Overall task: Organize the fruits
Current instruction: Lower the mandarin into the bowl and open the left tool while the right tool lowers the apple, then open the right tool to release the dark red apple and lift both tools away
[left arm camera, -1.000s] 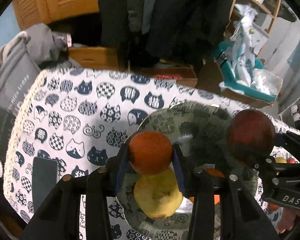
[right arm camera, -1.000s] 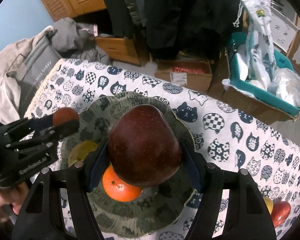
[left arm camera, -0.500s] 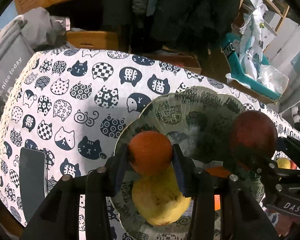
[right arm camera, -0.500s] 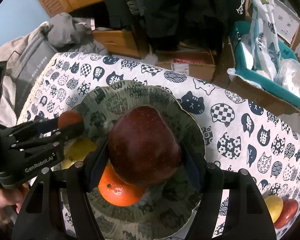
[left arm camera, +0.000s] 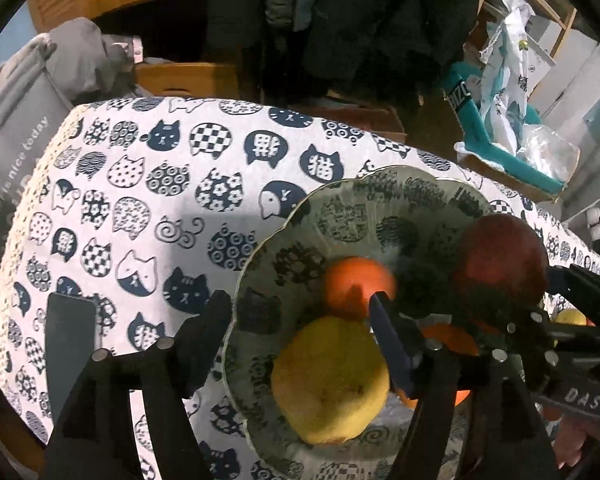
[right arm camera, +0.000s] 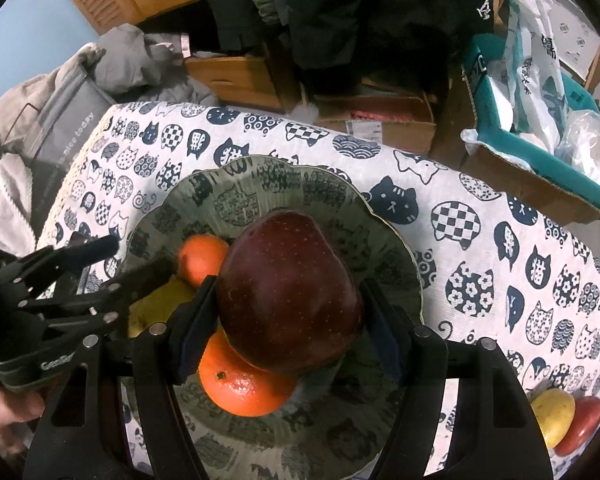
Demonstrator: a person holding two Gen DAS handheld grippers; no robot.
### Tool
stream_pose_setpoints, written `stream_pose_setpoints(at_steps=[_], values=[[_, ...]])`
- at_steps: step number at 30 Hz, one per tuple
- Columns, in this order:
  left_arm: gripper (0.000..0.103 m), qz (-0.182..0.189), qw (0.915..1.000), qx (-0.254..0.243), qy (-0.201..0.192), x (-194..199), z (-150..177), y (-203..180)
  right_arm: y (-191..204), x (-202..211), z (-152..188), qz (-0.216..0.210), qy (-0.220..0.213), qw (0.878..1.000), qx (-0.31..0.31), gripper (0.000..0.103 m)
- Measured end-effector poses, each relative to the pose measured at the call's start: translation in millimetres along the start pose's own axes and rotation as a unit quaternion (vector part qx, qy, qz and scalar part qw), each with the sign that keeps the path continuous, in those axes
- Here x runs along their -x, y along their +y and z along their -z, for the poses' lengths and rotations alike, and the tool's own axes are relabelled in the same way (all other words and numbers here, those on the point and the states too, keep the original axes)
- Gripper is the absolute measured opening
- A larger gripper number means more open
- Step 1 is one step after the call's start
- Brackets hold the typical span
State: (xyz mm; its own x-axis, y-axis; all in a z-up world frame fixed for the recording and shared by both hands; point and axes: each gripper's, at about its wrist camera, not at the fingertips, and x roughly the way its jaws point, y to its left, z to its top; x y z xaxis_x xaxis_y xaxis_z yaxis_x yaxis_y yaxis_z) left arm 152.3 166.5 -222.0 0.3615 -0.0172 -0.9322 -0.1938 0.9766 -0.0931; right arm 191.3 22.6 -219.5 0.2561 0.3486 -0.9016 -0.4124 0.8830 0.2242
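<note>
The small orange point(left arm camera: 358, 286) is lying free in the patterned bowl point(left arm camera: 340, 200), just beyond the yellow pear point(left arm camera: 330, 380) and touching it. The left gripper point(left arm camera: 300, 312) is standing released above it: its jaws have just been opening, and the orange is sitting low between them with neither pad pressing on it. So the drop step for this fruit is looking complete.

In the right wrist view, the red apple point(right arm camera: 288, 296) is being grasped by the right gripper point(right arm camera: 288, 304), both pads pressing on its sides, and it is hanging over the bowl above a second orange point(right arm camera: 244, 384) lying near the front of the bowl. This is the step in hand: the apple is waiting to go down.

The next move is probably calling for the left gripper to be lifting clear, and for the right one to be lowering the apple toward the bare far-right part of the bowl before releasing. Further right on the table point(right arm camera: 500, 264), a yellow fruit point(right arm camera: 552, 412) and a red fruit point(right arm camera: 584, 424) are still lying outside the bowl.
</note>
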Motion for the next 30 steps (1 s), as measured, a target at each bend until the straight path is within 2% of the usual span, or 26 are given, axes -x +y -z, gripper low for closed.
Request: stream_pose_setpoints(at_steps=[7,16,22,27,30], values=[[0.073,-0.004,0.9993,0.036,-0.001,14.5,4.8,19.4,10.1,-10.8,-2.6,0.006,0.006,1.0,0.009,0.071],[0.073,-0.01,0.9982,0.059,-0.003,24.0,12.1,33.9,14.5,-14.1,-9.4,0.021,0.019,1.0,0.006,0.071],[0.073,-0.01,0.9983,0.057,0.004,24.0,16.5,33.8,11.3,-13.5,-5.4,0.025,0.027,0.999,-0.002,0.071],[0.073,-0.004,0.9985,0.055,-0.006,34.0,16.4,30.1,14.1,-10.4,0.2,0.037,0.029,0.999,0.008,0.072],[0.073,-0.002,0.9987,0.05,-0.012,40.9,17.1,26.7,14.5,0.5,0.0,0.046,0.006,0.999,0.011,0.082]])
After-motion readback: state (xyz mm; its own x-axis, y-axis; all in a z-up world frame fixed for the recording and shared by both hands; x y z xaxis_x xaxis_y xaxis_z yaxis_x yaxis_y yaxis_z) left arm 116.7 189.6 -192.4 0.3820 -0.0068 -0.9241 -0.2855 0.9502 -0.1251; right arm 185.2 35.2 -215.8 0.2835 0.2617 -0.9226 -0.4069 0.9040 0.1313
